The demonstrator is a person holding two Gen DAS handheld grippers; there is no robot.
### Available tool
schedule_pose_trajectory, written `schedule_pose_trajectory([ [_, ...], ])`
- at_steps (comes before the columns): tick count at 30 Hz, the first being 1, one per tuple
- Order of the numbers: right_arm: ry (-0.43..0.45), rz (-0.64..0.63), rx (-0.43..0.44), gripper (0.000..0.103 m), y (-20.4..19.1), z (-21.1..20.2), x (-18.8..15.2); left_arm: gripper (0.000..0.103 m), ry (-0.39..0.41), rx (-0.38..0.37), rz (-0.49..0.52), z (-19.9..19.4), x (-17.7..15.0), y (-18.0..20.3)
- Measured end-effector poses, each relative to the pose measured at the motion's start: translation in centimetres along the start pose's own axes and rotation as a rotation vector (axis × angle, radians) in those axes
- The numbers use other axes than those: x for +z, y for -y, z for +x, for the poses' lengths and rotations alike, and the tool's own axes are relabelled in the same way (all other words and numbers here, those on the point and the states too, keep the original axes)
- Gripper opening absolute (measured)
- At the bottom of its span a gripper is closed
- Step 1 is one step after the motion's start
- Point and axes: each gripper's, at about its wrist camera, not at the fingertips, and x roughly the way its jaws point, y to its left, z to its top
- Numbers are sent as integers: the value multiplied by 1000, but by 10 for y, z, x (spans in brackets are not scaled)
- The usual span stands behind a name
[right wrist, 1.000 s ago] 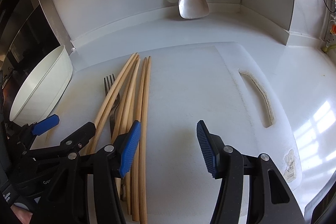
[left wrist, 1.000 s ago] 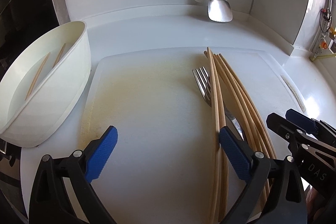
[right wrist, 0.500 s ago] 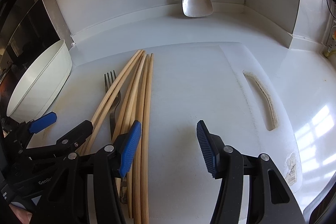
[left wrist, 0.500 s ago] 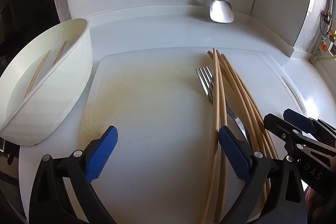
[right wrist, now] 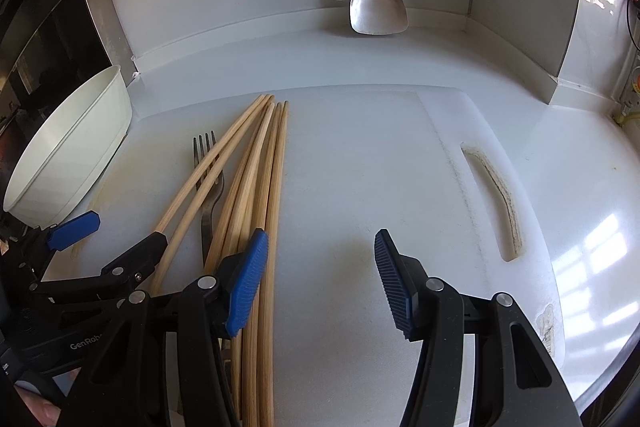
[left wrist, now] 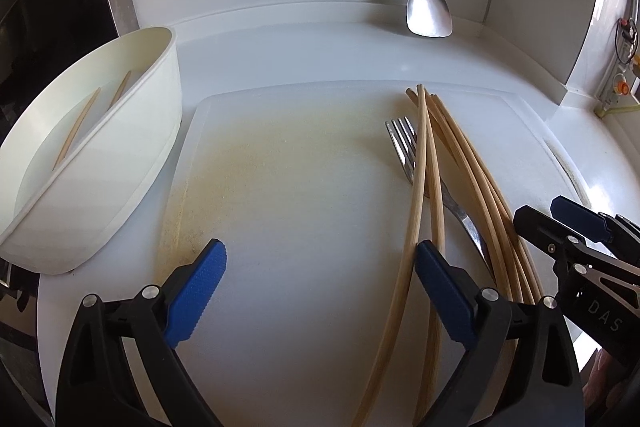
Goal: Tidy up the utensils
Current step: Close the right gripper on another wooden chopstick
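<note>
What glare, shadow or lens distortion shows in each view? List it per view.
Left wrist view: dark fisheye corners; straight chopsticks bow into curves; soft glare on the countertop; focus sharp. Right wrist view: bright window reflection on the countertop at right; the cutting board edge curves; the spatula is evenly lit.

Both cams ride the hand-held grippers, angled down and close over the white plastic cutting board (left wrist: 304, 195). Left one sits leftward, right one rightward; both catch the long bamboo chopsticks (right wrist: 256, 187) and hanging steel spatula (left wrist: 429, 9).
</note>
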Motion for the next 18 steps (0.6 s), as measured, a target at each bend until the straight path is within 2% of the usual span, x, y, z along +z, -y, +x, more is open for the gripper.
schedule_pose_trajectory([
  [6,-29,-48,-8,53,-9,4,3,93,-2,0,-2,2,3,-1],
  [9,-27,-84,-46,53,-13,7,2,93,-1,2,-7,2,4,-1],
  [12,-19,-83,-42,53,-12,8,2,93,1,2,-6,3,4,-2],
  [15,-12,-98,-37,51,-13,8,1,87,8,1,0,2,5,-1],
  [17,-7,-107,-29,41,-13,7,1,78,17,-6,12,-1,5,1],
  [18,-3,-111,-34,30,-13,7,0,72,21,-9,16,-2,5,3],
])
